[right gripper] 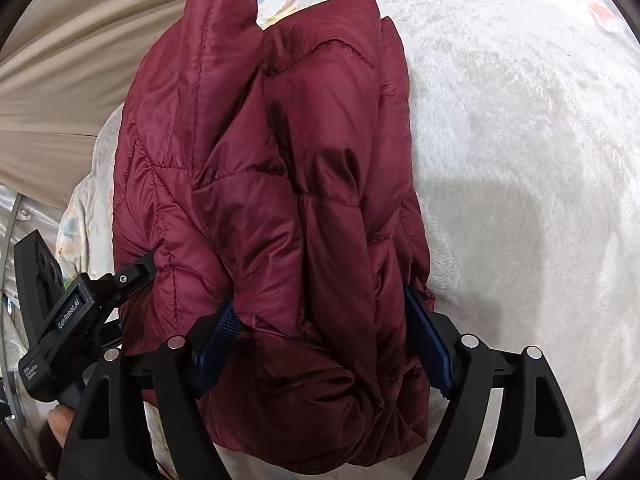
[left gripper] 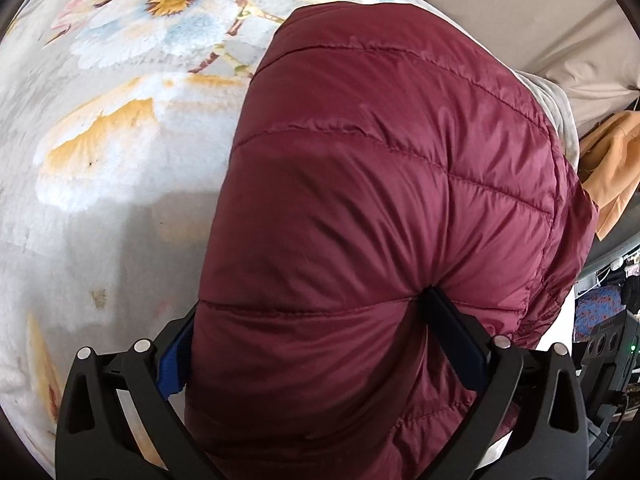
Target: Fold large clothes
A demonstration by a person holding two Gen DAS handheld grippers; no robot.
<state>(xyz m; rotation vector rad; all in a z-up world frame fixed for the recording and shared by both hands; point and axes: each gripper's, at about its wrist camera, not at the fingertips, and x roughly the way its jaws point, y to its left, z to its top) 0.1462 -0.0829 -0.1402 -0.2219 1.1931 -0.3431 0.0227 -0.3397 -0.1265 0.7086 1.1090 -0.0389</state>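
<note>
Jaws wide astride folded jacket (right gripper: 260, 200), long axis running away.

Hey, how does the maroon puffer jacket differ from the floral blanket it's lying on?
The maroon puffer jacket is plain dark red, the floral blanket pale with printed flowers. The jacket's shell is smooth, shiny and quilted; the blanket is fuzzy and matte. The jacket is folded into a thick bundle; the blanket lies spread beneath it. Both are soft fabric.

Folded jacket (right gripper: 272, 184) on blanket (right gripper: 520, 160), between both jaws.
</note>
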